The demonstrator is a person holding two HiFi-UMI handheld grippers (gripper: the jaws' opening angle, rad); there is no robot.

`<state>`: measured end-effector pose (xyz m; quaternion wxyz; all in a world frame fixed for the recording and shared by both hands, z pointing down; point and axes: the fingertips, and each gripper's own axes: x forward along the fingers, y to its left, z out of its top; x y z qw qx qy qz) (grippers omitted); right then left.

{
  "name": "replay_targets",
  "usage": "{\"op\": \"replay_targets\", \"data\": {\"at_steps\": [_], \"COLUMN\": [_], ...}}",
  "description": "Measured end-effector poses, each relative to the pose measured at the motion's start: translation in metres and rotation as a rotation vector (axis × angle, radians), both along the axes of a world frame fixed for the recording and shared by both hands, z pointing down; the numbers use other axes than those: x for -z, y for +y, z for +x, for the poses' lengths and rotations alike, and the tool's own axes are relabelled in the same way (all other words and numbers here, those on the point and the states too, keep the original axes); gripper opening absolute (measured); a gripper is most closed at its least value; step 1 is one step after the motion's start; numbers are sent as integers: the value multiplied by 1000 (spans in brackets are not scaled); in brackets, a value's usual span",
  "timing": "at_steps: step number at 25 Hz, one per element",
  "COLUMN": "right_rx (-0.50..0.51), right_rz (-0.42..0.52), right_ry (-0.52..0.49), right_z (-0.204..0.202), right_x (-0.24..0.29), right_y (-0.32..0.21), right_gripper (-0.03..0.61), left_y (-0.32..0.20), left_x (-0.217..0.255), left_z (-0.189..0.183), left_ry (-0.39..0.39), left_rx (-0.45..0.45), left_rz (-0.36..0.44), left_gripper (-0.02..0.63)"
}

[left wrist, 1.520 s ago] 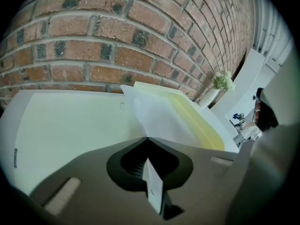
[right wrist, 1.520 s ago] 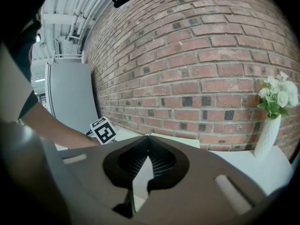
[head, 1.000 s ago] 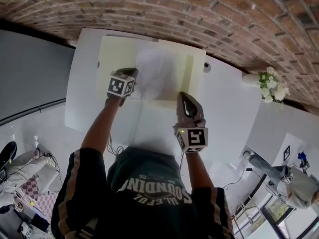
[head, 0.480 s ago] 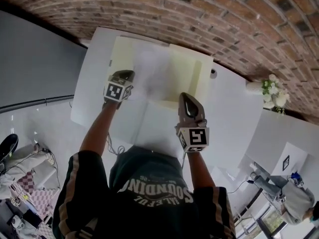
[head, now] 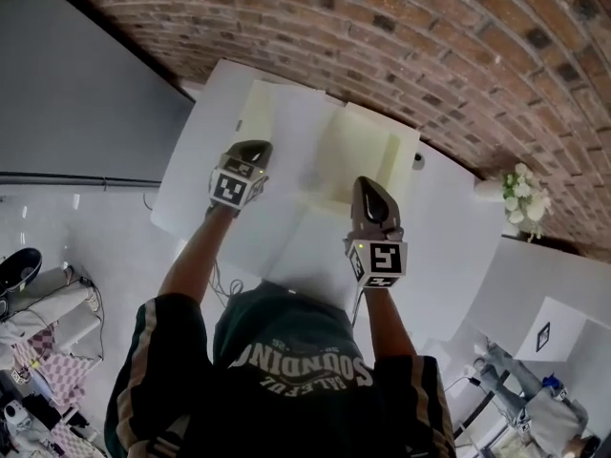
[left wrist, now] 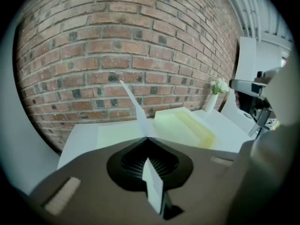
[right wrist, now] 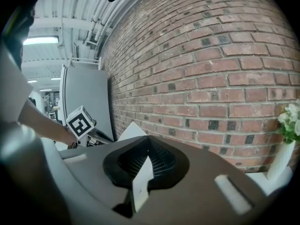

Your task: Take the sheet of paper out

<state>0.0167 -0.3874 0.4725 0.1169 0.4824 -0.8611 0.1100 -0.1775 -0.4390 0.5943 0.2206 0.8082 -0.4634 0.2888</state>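
A white sheet of paper (head: 304,151) hangs over an open pale yellow folder (head: 377,156) on the white table (head: 191,179). My left gripper (head: 253,149) is shut on the sheet's left edge. In the left gripper view the sheet (left wrist: 133,107) stands up from the closed tips of that gripper (left wrist: 146,138), with the folder (left wrist: 187,125) behind it. My right gripper (head: 366,184) is shut on the sheet's right side. A white corner of the sheet (right wrist: 130,131) sticks out just past the closed tips of that gripper (right wrist: 149,137).
A brick wall (head: 401,36) runs behind the table. A white vase of flowers (head: 520,194) stands at the table's right end, and a small dark object (head: 418,160) lies beside the folder. A grey panel (head: 86,93) stands to the left.
Both grippers have lifted with the sheet in them, the left one more than the right. The sheet has come up off the folder.
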Motion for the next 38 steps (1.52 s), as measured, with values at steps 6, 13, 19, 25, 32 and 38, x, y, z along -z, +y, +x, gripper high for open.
{"op": "replay_targets", "data": {"at_steps": [6,13,19,25,32,38], "right_rx": [18,5,-17,-45,-62,-70], "right_rz": [47,93,125,150,155,145], "right_ry": [9,9,5,13,10,11], "right_z": [-4,2,14,25,33,36], "right_x": [22,41,56,63,65,60], "right_y": [-1,-3,-6,-6,-3,1], "right_gripper": [-2,-2,-2,-3,-3,-3], "left_y": [5,14,20,21,25,29], "left_x": [58,112,137,151,155,152], "left_z": [13,23,41,52,61,65], "left_ry": [-10,4,16,30,35,37], "left_rx": [-40,-31,-38,-48,-66,-77], "left_rz": [128,243,301,330,336,331], "left_gripper": [11,11,11,11,11,11]}}
